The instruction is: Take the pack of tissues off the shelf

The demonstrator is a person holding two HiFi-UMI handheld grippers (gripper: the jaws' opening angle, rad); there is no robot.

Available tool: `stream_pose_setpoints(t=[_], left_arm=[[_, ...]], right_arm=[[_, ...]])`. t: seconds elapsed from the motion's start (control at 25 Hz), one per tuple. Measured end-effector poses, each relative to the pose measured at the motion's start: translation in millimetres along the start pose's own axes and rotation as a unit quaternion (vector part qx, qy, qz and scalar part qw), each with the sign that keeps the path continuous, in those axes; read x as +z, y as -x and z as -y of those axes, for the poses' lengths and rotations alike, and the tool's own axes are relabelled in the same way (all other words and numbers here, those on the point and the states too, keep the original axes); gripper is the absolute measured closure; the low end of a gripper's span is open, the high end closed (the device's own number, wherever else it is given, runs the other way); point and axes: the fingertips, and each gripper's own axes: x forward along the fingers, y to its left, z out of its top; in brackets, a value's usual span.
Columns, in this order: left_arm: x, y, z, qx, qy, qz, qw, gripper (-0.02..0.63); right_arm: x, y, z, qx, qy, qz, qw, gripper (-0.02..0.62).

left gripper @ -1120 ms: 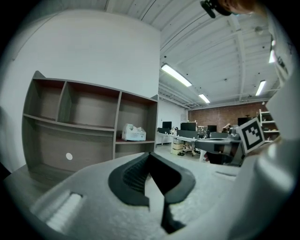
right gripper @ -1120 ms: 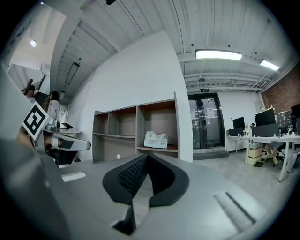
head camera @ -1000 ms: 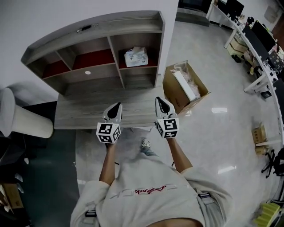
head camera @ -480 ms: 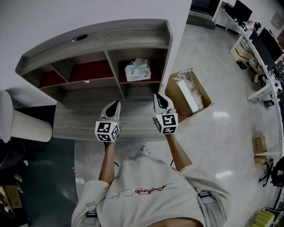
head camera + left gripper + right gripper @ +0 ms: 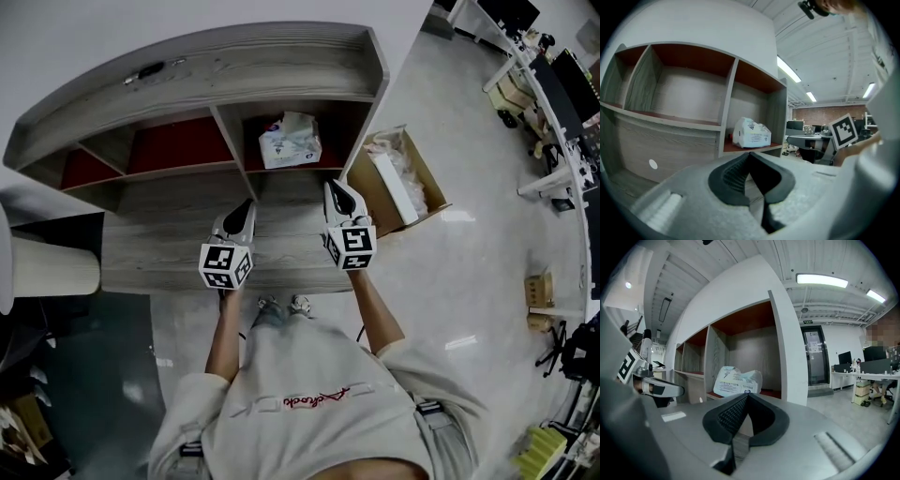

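Left gripper (image 5: pixel 246 208) and right gripper (image 5: pixel 336 190) clenched empty; pack of tissues (image 5: pixel 290 141) sits in the shelf's (image 5: pixel 187 75) shadowed right compartment, print unreadable.

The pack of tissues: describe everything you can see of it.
The pack of tissues is a soft white pack in what looks like plastic film, with pale blue-green print too small to read. Its top is puffy and crumpled. It sits alone in the right-hand compartment of the shelf, resting on that compartment's dark red floor, nearer the left divider than the outer wall. Nothing else touches it.
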Motion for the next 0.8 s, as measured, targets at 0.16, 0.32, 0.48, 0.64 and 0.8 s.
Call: stream_pose_setpoints(t=[0.16, 0.32, 0.48, 0.64, 0.8], left_arm=[[-7.9, -12.7, -8.4, -0.019, 0.004, -0.013, 0.9997, 0.607], [-14.9, -18.4, -13.4, -0.036, 0.005, -0.025, 0.999, 0.607], [-16.6, -20.2, -16.9, -0.049, 0.005, -0.032, 0.9983, 0.607], [-15.5, -23.8, -23.4, -0.059, 0.002, -0.034, 0.9977, 0.607], [-14.5, -25.7, -31.3, -0.062, 0.002, -0.033, 0.9975, 0.607]], right_arm=[[-4.2, -20.5, 3.2, -0.01, -0.005, -0.013, 1.0, 0.544], [-5.4, -42.0, 5.9, -0.017, -0.013, -0.03, 0.999, 0.434], [-1.9, -58.5, 7.0, -0.024, -0.026, -0.042, 0.999, 0.389], [-4.8, -70.9, 10.6, -0.042, -0.032, -0.059, 0.997, 0.388], [-10.6, -77.4, 11.3, -0.05, -0.029, -0.072, 0.996, 0.401]])
